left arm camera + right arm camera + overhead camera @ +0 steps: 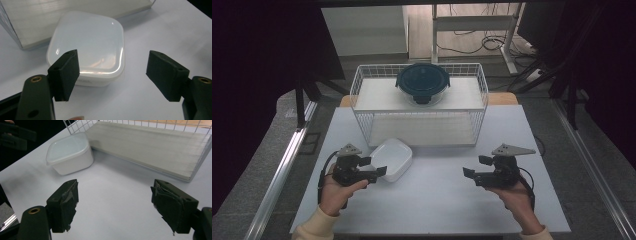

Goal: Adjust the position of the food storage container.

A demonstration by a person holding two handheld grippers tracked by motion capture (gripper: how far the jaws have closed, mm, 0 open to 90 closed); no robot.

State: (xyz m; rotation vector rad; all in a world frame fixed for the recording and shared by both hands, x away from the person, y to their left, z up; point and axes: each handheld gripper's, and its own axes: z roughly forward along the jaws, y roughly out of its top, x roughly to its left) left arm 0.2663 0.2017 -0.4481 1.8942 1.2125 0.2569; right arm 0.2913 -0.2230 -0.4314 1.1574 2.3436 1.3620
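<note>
A white square lidded container (391,158) lies on the white table (432,210), just in front of the wire shelf rack (419,105). My left gripper (376,166) stands open right beside it, jaws pointing at its near left corner, nothing between them. In the left gripper view the container (87,47) lies just beyond the open pads (65,75). My right gripper (476,167) is open over bare table at the right, pointing left. Its view shows the container (70,153) farther off, beyond the worn pads (65,203). A round glass bowl with a dark lid (422,82) stands on the rack's top shelf.
The rack (150,147) has a lower shelf board resting on the table. Dark curtains hang at both sides. A desk frame and cables (482,40) lie beyond the table. Bare table surface spreads between and in front of the two hands.
</note>
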